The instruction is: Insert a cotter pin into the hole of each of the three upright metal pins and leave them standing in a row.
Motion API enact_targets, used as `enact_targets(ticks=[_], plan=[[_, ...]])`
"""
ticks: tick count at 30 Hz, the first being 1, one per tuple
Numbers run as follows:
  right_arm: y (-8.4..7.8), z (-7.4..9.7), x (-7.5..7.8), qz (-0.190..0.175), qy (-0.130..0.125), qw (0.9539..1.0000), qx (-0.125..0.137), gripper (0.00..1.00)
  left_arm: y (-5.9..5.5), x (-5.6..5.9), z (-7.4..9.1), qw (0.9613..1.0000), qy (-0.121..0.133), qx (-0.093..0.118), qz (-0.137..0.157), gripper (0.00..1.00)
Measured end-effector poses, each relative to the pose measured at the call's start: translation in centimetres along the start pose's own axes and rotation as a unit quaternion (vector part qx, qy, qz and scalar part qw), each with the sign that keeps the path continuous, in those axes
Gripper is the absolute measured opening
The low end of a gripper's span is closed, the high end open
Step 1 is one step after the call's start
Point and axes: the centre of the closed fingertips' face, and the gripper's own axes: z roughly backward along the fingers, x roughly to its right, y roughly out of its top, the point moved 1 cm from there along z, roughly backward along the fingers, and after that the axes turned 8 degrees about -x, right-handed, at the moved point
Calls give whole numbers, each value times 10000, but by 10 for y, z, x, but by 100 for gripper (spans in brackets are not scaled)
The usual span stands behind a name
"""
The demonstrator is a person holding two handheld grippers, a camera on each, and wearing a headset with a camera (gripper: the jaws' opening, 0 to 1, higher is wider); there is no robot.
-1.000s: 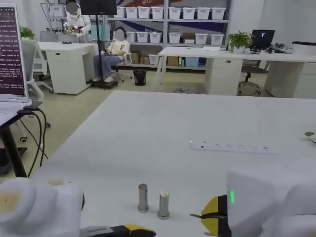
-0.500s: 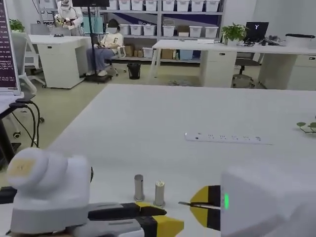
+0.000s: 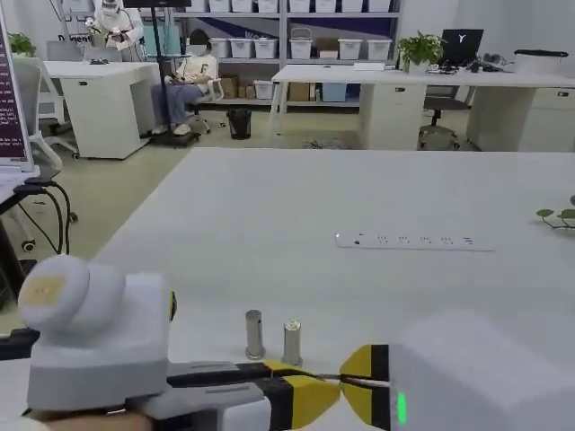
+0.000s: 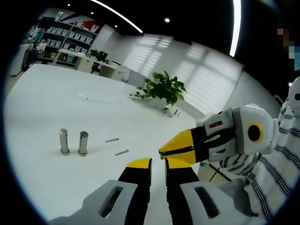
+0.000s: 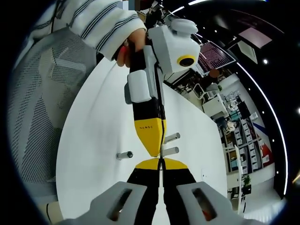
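Small illegible print on left claw [image 5: 156, 151]

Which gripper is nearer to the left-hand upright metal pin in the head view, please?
Left. The left gripper lies just in front of the left-hand pin, jaws pointing right; the right gripper, holding a cotter pin, sits farther to its right.

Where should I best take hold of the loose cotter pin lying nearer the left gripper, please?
Probably mid-length, from straight above, with the jaws set across it. The cotter pin lies flat on the table and is thin, so only its long sides offer a hold. It sits apart from the other cotter pin and the nearest metal pin.
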Motion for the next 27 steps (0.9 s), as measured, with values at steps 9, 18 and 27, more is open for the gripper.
enact_targets(ticks=[9,18,27], plan=[[-3,1,-4,36,-35,9999,-88,0,1,5,-4,9999,-104,79,93,0],[-5,4,-2,2,-165,9998,-116,0,2,6,-7,9997,-91,182,150,0],[-6,4,-3,-1,-209,9997,-108,0,1,6,-8,9995,-82,188,247,0]])
